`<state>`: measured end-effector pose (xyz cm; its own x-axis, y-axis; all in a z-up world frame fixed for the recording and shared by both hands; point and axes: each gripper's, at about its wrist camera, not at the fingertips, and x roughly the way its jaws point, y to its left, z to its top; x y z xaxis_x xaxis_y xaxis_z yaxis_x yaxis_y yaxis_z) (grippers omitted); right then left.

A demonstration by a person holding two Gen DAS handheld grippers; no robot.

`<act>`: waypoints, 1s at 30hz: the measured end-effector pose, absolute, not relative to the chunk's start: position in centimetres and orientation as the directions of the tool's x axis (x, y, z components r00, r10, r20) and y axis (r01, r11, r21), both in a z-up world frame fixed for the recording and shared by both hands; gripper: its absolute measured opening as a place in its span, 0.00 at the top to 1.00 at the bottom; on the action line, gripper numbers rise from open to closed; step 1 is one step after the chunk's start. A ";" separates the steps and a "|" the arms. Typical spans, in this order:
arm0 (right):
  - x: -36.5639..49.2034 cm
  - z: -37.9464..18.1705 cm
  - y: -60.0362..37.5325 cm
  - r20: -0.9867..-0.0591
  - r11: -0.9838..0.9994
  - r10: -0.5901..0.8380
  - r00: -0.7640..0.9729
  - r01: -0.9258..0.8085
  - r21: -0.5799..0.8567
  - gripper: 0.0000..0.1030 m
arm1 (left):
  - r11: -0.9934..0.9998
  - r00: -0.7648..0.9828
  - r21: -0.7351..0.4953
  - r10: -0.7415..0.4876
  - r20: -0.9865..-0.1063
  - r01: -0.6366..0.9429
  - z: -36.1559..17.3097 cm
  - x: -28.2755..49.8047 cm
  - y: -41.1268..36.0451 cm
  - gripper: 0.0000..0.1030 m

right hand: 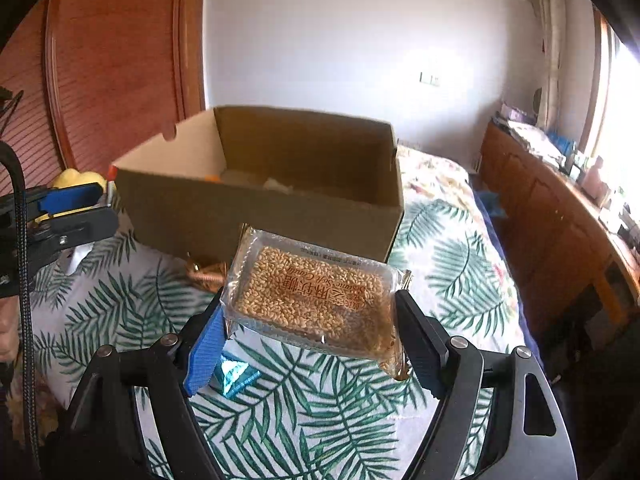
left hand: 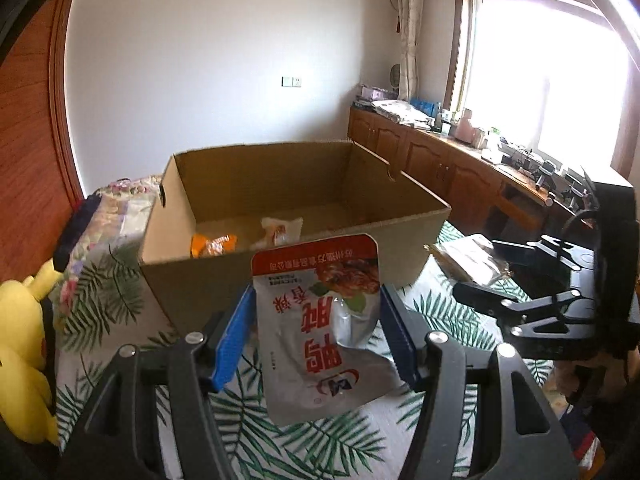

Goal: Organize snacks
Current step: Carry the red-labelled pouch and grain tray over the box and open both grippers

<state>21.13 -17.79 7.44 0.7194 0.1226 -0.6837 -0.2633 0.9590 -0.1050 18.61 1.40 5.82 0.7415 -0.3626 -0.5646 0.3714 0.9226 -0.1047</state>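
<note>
Cardboard box ahead (2 packets inside); left gripper clamps silver pouch, right gripper sesame candy

A silver pouch with a red top band and red Chinese lettering hangs upside down above the palm-leaf bedspread, just short of the cardboard box's near wall. A clear pack of sesame candy, golden-brown and flat, sits slightly tilted in the air before the same box's near corner. The box stands open on the bedspread; inside, by its near wall, lie an orange packet and a pale packet.
</note>
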 end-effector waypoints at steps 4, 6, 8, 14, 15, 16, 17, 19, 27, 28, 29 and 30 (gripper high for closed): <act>21.8 8.6 -17.3 -0.669 0.956 0.127 0.732 -0.271 -0.115 0.21 | 0.927 0.756 -0.082 -0.347 -0.555 0.366 6.8 19.9 1.7 0.40; 22.3 9.1 -17.1 -0.664 0.954 0.128 0.736 -0.274 -0.120 0.21 | 0.930 0.762 -0.071 -0.337 -0.553 0.361 7.2 21.0 0.7 0.40; 22.9 9.5 -16.9 -0.662 0.952 0.132 0.738 -0.280 -0.122 0.21 | 0.933 0.768 -0.064 -0.330 -0.550 0.355 7.6 21.6 0.7 0.40; 24.7 10.0 -16.4 -0.664 0.951 0.145 0.733 -0.290 -0.112 0.21 | 0.938 0.771 -0.065 -0.318 -0.551 0.341 7.6 23.5 0.6 0.40; 25.0 10.1 -16.4 -0.665 0.951 0.146 0.732 -0.290 -0.111 0.21 | 0.939 0.772 -0.065 -0.317 -0.551 0.339 7.6 23.8 0.6 0.40; 25.3 10.1 -16.3 -0.666 0.951 0.149 0.731 -0.291 -0.107 0.21 | 0.940 0.772 -0.065 -0.314 -0.553 0.336 7.6 24.1 0.5 0.40; 25.6 10.1 -16.3 -0.668 0.951 0.153 0.728 -0.293 -0.101 0.21 | 0.940 0.769 -0.071 -0.314 -0.556 0.333 7.6 24.6 0.5 0.40; 26.2 10.1 -16.2 -0.670 0.951 0.155 0.726 -0.293 -0.097 0.21 | 0.941 0.762 -0.092 -0.320 -0.564 0.327 7.5 25.3 0.7 0.40; 28.5 9.7 -16.7 -0.683 0.956 0.178 0.709 -0.290 -0.051 0.21 | 0.948 0.737 -0.105 -0.300 -0.606 0.299 6.9 28.1 1.0 0.40; 28.8 9.7 -16.7 -0.683 0.956 0.180 0.708 -0.290 -0.049 0.21 | 0.951 0.737 -0.098 -0.290 -0.611 0.293 6.8 28.5 0.9 0.40; 29.2 9.7 -16.7 -0.685 0.957 0.179 0.707 -0.288 -0.046 0.21 | 0.953 0.736 -0.093 -0.284 -0.614 0.289 6.8 28.8 0.9 0.40; 29.5 9.7 -16.7 -0.687 0.957 0.178 0.704 -0.286 -0.045 0.21 | 0.954 0.736 -0.089 -0.277 -0.618 0.285 6.7 29.0 0.9 0.40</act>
